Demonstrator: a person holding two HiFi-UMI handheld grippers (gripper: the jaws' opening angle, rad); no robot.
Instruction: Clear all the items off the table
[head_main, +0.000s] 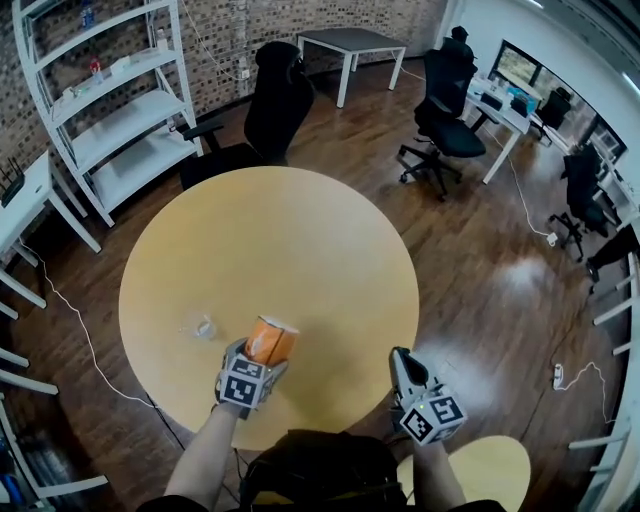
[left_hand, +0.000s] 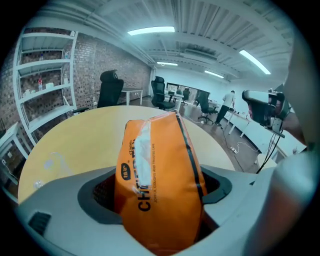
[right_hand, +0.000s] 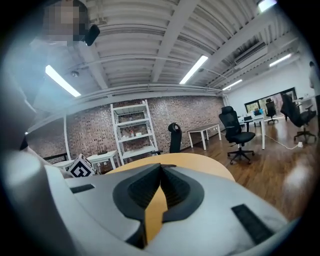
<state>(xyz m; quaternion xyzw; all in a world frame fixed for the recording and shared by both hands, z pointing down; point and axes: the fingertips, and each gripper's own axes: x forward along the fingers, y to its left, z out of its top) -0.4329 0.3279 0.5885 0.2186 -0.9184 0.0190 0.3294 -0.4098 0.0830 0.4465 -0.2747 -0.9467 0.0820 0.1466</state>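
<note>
Nearest the head camera, two grippers are held at the near edge of the round wooden table (head_main: 270, 230). An orange snack bag (head_main: 272, 338) is clamped between the widely spread jaws of the left gripper (head_main: 262, 355). Its lower part is sunk between the pads and its top stands above them, over the table's near part. Whether it is touching the tabletop cannot be told. Nothing is held by the right gripper (head_main: 402, 362), whose jaws are pressed together at the tips, at the table's near right rim. A small clear plastic item (head_main: 201, 327) is seen lying on the table just left of the bag. A black office chair (head_main: 275, 105) is parked beyond the far edge.
</note>
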